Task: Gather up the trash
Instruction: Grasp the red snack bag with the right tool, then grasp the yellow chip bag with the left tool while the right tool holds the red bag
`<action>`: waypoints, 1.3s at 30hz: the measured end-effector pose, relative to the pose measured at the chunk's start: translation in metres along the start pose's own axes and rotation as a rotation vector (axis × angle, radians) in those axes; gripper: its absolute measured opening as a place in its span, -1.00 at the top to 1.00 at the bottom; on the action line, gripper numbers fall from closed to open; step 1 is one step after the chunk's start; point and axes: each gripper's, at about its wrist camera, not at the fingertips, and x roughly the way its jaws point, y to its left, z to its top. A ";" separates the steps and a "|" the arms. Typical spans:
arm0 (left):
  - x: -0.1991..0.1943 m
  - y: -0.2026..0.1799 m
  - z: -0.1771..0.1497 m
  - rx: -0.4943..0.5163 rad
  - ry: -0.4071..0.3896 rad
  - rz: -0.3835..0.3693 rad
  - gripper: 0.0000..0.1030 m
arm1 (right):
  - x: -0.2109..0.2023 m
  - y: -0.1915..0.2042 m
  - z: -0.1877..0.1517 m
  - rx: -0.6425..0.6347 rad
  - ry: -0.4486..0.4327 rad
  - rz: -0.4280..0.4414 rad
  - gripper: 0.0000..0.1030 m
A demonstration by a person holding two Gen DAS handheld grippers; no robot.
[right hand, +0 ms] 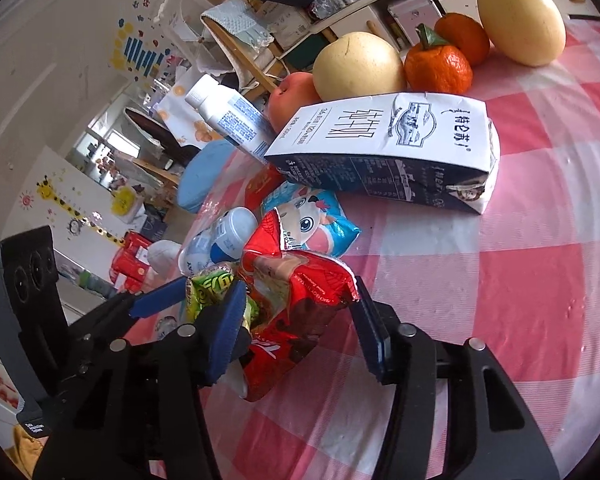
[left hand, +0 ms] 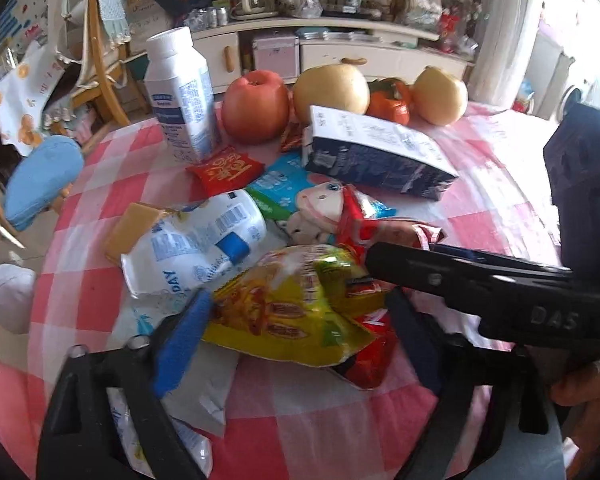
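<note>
Right tool (right hand: 300, 320) straddles red wrapper (right hand: 296, 308) on bench (right hand: 500, 300), pads not pressing; left tool (left hand: 300, 320) open around yellow wrapper (left hand: 284, 312); overlapping wrappers risk snagging, slipping out.

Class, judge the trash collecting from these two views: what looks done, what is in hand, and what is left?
Done: nothing visibly; no bin shows.

In hand: the right tongs straddle the red wrapper, and the left tongs straddle the yellow snack bag; neither grip looks firm yet.

Left: the lying milk carton, crushed white bottle, upright white bottle and blue cartoon packet remain on the checked tablecloth.
</note>
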 end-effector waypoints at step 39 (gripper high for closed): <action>-0.016 0.030 -0.018 0.016 -0.007 -0.030 -0.64 | -0.043 0.063 -0.031 -0.202 -0.134 -0.234 0.58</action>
